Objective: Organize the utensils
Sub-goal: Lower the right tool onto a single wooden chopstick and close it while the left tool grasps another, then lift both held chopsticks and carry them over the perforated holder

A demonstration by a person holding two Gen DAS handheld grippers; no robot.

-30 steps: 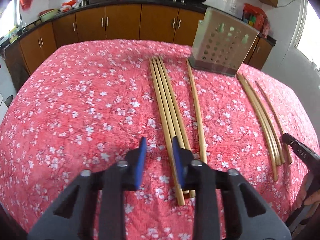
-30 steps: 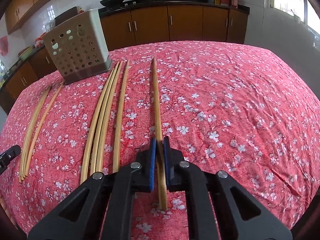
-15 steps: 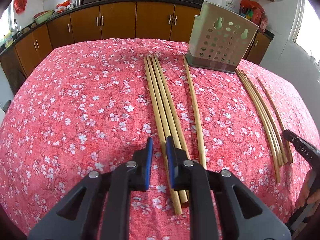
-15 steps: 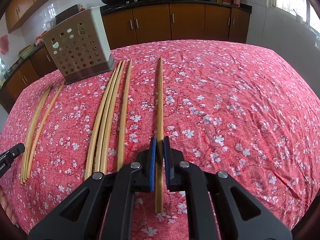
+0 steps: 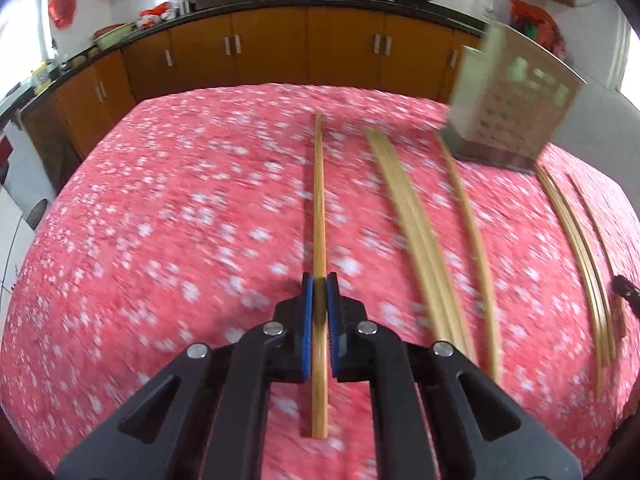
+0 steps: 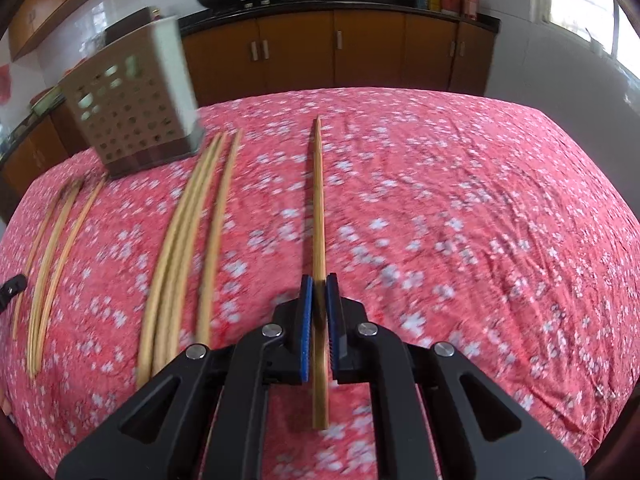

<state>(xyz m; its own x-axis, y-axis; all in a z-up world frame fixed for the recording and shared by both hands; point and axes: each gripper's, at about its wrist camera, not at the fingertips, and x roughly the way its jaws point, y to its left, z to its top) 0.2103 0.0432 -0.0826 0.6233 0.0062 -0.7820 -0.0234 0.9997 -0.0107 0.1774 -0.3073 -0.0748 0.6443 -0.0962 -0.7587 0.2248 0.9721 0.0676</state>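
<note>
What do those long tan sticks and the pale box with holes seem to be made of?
The long tan chopsticks look like bamboo or pale wood: matte yellow-tan with faint lengthwise lines, no gloss. The pale perforated utensil holder could be brushed metal or plastic; its thin flat walls carry punched round holes above a darker base, but motion blur leaves that open.

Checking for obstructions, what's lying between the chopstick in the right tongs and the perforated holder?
In the right wrist view, loose bamboo chopsticks lie on the red floral tablecloth between the held bamboo chopstick and the beige perforated holder.
</note>
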